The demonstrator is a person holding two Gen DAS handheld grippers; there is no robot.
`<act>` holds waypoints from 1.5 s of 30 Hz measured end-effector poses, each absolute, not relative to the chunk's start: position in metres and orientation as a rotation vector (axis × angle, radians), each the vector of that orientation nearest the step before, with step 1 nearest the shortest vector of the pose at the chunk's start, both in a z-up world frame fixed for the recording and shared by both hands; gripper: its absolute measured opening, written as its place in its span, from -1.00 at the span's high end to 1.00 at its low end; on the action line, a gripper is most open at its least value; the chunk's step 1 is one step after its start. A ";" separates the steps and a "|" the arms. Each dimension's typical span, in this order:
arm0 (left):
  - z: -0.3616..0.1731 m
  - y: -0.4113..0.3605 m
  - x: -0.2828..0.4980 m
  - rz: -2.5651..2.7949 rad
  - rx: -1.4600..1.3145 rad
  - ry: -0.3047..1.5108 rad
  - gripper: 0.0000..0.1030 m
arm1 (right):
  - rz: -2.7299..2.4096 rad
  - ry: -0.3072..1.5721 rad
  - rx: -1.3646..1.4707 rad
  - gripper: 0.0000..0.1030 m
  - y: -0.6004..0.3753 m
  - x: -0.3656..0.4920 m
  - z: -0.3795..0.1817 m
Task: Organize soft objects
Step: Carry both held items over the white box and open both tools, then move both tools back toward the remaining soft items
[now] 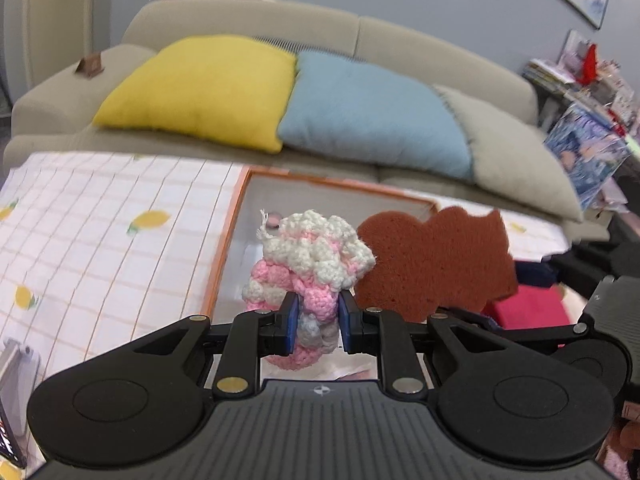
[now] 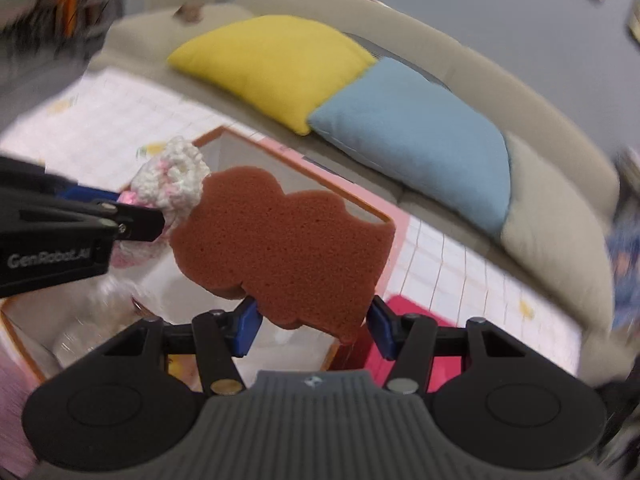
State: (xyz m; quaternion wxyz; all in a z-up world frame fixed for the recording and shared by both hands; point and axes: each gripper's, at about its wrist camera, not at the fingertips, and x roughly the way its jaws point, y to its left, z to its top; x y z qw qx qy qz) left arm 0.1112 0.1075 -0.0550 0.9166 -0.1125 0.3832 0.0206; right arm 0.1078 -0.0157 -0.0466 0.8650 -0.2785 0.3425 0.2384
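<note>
A: Left tool (image 1: 318,322) clamped on crocheted pink-and-white piece (image 1: 310,258), blue pads (image 1: 291,326) pressing lower part, held up over orange-rimmed box (image 1: 224,256). Same in right wrist view?

B: Partly. Left tool (image 2: 154,218) seen side-on from left edge, branded casing visible, crocheted piece (image 2: 172,178) mostly hidden behind it. Pads not visible there.

A: Right tool?

B: Right tool (image 2: 314,326) gripping brown sponge (image 2: 284,248) by bottom edge, jaws about half spread, blue pads (image 2: 250,326) on both sides. Sponge upright, scalloped outline, in the air above box (image 2: 384,216), touching or just beside crocheted piece, cannot tell which.

A: Left wrist view shows sponge (image 1: 436,258) only to the right, behind crocheted piece; right tool (image 1: 460,314) barely visible beneath it, grip not readable there.

B: Box interior clearer in right wrist view: white walls, blurred clear item near bottom. Red item (image 2: 404,312) beside box on checked lemon-print cloth (image 2: 460,264).

A: Left wrist view adds wide stretch of cloth (image 1: 120,232) on desk left of box, sofa (image 1: 248,20) with yellow cushion (image 1: 204,92), blue cushion (image 1: 372,116), beige cushion (image 1: 516,152).
</note>
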 end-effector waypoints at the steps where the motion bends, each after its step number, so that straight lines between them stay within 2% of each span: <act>1: -0.060 0.110 0.113 0.046 -0.236 0.804 0.55 | 0.505 0.723 -0.606 -0.08 -0.012 0.110 -0.050; 16: -0.098 0.112 0.132 0.044 -0.184 0.916 0.52 | 0.542 0.783 -0.851 -0.11 0.010 0.124 -0.096; 23: -0.096 0.109 0.131 0.036 -0.176 0.907 0.37 | 0.578 0.764 -0.894 -0.13 0.007 0.120 -0.100; 27: -0.088 0.110 0.127 0.041 -0.193 0.891 0.14 | 0.585 0.745 -0.908 -0.17 0.006 0.117 -0.092; 32: -0.073 0.109 0.122 0.047 -0.177 0.860 0.06 | 0.578 0.729 -0.927 -0.19 0.005 0.114 -0.077; 34: -0.063 0.108 0.119 0.052 -0.179 0.840 -0.01 | 0.566 0.725 -0.917 -0.46 0.002 0.115 -0.069; 41: -0.030 0.095 0.106 0.063 -0.134 0.765 -0.10 | 0.521 0.704 -0.841 -0.48 -0.019 0.105 -0.037; 45: -0.014 0.082 0.093 0.030 -0.126 0.703 -0.12 | 0.492 0.692 -0.674 -0.48 -0.049 0.094 -0.017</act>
